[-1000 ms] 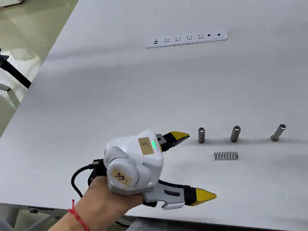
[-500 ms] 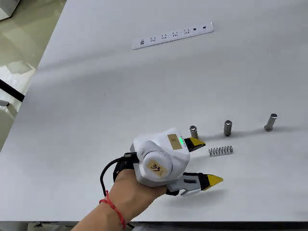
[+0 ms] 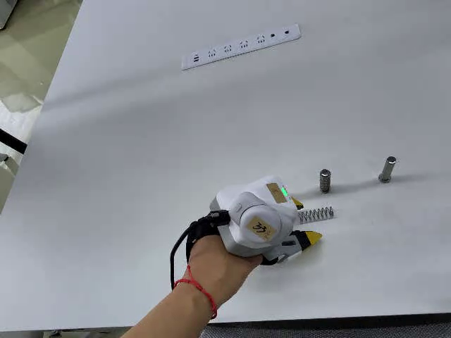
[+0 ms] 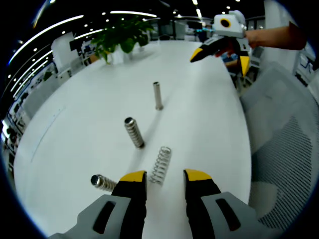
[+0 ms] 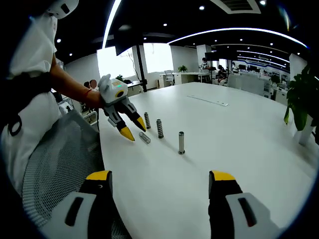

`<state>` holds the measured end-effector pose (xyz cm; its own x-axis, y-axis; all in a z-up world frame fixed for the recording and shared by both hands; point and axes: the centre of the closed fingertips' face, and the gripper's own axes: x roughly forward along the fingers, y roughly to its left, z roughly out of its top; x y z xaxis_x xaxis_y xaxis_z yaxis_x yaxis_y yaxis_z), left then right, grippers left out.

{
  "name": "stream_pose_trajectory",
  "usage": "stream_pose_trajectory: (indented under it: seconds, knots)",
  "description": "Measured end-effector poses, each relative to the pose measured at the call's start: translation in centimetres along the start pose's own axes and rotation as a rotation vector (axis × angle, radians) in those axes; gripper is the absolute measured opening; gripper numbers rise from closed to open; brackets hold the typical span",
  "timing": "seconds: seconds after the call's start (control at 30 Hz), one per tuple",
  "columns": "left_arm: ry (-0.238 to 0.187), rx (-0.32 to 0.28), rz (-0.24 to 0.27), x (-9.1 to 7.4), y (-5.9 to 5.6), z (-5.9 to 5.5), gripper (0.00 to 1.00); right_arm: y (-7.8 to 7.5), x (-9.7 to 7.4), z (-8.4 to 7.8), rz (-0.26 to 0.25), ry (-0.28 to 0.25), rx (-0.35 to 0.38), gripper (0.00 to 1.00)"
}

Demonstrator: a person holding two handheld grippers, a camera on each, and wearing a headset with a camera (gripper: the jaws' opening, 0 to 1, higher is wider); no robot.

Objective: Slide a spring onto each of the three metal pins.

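A loose spring (image 3: 316,214) (image 4: 160,164) lies flat on the white table, just ahead of my left gripper (image 3: 305,220) (image 4: 164,175), whose yellow-tipped jaws stand open on either side of its near end. Two pins carry springs: one (image 4: 102,182) close beside the left jaw, the other (image 3: 325,180) (image 4: 133,132) upright further on. The bare pin (image 3: 387,169) (image 4: 157,95) (image 5: 181,143) stands last in the row. My right gripper (image 5: 159,175) (image 4: 224,37) is held open well off to the side, above the table, with nothing between its jaws.
A white power strip (image 3: 241,46) lies at the far side of the table (image 3: 141,176). The table's near edge runs just below the hand. A grey mesh chair (image 4: 284,164) (image 5: 60,164) stands beside the table, and a potted plant (image 4: 119,37) sits at its end.
My left gripper has moved right along the table to the loose spring, and its jaws have narrowed around the spring's end. The nearest pin is now hidden behind it in the head view.
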<state>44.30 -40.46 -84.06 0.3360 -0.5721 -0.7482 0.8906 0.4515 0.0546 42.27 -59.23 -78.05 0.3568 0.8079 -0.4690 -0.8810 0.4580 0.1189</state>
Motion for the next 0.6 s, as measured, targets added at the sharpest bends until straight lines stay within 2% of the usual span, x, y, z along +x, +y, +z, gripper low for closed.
stream_pose_trajectory:
  seconds: [0.13,0.17,0.37,0.6]
  knots:
    - [0.021,-0.003,0.013,0.19,0.25,-0.37,0.28,-0.16,-0.04,0.08,-0.004,-0.003,0.002,0.80]
    - [0.036,0.004,0.016,0.23,0.23,-0.59,0.27,-0.18,-0.05,0.09,-0.005,-0.004,0.003,0.80]
    - [0.061,0.025,0.016,0.34,0.14,-0.99,0.21,-0.02,0.02,0.23,-0.005,-0.004,0.007,0.79]
    - [0.068,0.032,0.001,0.42,-0.28,-1.02,0.15,-0.13,-0.07,0.17,-0.009,-0.006,0.008,0.79]
